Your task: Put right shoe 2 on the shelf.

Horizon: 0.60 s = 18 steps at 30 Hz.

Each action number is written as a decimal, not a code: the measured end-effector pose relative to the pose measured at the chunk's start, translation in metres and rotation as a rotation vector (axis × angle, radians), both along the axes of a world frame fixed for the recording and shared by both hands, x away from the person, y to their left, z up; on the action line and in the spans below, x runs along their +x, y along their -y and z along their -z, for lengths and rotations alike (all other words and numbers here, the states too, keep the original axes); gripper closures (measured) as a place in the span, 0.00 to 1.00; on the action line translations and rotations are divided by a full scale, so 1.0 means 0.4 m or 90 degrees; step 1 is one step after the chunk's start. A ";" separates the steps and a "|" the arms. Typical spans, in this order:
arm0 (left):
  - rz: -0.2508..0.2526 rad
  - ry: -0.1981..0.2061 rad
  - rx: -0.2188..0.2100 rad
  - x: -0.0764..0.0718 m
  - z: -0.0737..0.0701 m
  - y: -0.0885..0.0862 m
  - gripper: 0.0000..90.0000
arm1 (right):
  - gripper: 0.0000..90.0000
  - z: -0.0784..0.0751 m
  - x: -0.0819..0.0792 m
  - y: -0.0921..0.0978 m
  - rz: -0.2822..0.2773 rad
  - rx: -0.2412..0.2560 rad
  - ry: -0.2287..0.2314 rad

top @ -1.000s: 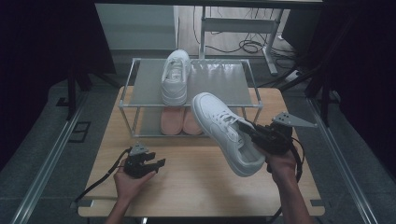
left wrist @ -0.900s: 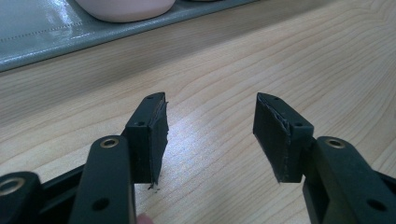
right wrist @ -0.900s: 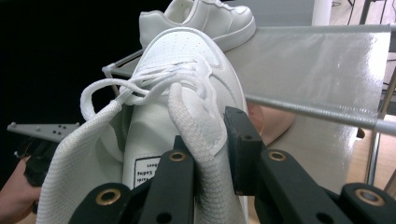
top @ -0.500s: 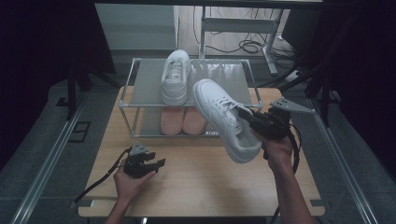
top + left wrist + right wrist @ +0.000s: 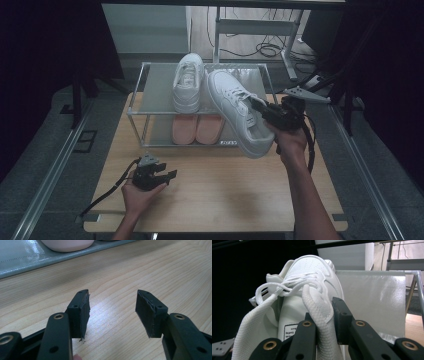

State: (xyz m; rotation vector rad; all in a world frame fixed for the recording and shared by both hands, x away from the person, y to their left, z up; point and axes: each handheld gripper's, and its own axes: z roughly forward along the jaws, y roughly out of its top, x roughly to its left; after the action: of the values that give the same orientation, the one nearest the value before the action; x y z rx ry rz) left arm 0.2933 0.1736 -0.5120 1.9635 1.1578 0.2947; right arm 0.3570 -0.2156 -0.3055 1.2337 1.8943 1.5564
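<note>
White leather, laces loose: a sneaker [image 5: 239, 117] hangs tilted over the front edge of a metal shoe rack [image 5: 142, 95], the right gripper [image 5: 265, 111] clamped on its tongue, forearm outstretched. The left gripper [image 5: 167, 175] rests low on the wooden table [image 5: 225, 195], jaws wide apart, holding nothing.

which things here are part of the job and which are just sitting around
In the job:
held white shoe
right tool, shut on its tongue
rack
white shoe on top shelf

Lying about:
pink shoes on the lower shelf
left tool, open over the table
</note>
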 end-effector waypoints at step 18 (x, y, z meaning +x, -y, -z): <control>-0.001 0.000 0.000 0.001 0.000 -0.001 0.50 | 0.89 -0.045 0.116 -0.028 0.060 0.008 -0.024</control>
State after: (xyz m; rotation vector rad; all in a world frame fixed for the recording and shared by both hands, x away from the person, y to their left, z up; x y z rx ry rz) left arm 0.2935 0.1739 -0.5118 1.9624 1.1592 0.2956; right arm 0.4033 -0.2045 -0.2874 1.3457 1.8245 1.5088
